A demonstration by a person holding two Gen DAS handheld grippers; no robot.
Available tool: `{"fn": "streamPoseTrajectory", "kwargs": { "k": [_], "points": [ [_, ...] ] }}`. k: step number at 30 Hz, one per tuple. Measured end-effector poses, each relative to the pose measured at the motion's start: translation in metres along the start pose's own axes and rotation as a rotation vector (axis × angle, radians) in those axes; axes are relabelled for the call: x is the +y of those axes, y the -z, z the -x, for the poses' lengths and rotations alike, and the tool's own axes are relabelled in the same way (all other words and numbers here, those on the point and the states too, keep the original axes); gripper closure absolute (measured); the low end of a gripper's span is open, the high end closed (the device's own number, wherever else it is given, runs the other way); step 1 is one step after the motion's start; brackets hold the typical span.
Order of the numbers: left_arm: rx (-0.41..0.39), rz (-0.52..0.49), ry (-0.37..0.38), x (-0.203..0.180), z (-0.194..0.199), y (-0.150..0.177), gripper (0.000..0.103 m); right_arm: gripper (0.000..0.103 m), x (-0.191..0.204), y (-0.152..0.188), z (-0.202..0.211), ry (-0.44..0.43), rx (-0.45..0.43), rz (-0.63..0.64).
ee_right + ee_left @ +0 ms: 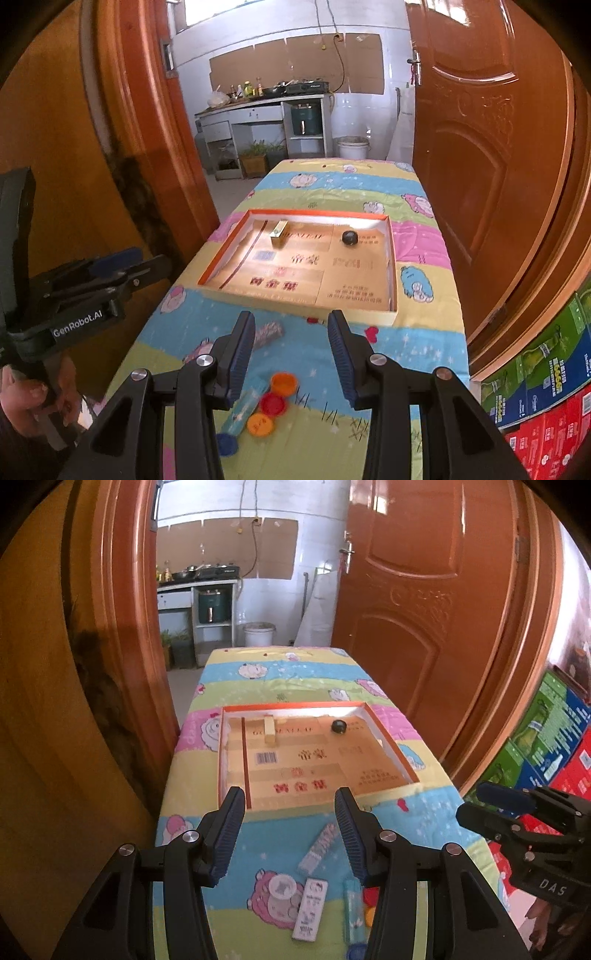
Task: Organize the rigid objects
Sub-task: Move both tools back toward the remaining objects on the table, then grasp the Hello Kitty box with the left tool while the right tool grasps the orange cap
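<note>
A shallow orange-edged cardboard tray (388,740) (221,264) lies on the cartoon-print table. In it stand a tan block (270,730) (279,232) and a black round knob (338,726) (349,237). My left gripper (290,805) is open and empty above the table's near part. Below it lie a patterned stick (319,845), a white Hello Kitty case (311,910), a round white lid (282,887) and a light-blue tube (352,908). My right gripper (291,325) is open and empty. Below it lie orange (283,384), red (272,404), orange (260,424) and blue (226,443) caps.
Brown wooden doors stand close on both sides (424,602) (122,147). Coloured cartons (546,738) (535,387) are stacked on the right of the table. A kitchen with a counter (266,107) and a white bucket (259,633) lies beyond the far end.
</note>
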State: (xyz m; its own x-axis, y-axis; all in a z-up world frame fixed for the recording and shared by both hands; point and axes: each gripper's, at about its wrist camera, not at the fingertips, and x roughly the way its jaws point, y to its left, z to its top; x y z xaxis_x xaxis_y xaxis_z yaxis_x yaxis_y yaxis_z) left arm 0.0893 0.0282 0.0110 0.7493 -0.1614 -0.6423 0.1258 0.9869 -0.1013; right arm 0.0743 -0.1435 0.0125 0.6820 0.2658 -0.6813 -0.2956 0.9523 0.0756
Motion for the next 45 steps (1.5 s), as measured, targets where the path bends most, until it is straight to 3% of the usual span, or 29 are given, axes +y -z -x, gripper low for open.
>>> {"fn": "streamPoseTrajectory", "kwargs": {
  "k": [22,45],
  "points": [
    [0.068,0.014,0.024,-0.003,0.001,0.057,0.051,0.062,0.011,0.053,-0.002,-0.009,0.038,-0.036],
    [0.210,-0.015,0.130,-0.012,-0.066,0.127,0.051,0.062,0.003,0.094,-0.038,-0.011,0.081,-0.095]
  ]
}}
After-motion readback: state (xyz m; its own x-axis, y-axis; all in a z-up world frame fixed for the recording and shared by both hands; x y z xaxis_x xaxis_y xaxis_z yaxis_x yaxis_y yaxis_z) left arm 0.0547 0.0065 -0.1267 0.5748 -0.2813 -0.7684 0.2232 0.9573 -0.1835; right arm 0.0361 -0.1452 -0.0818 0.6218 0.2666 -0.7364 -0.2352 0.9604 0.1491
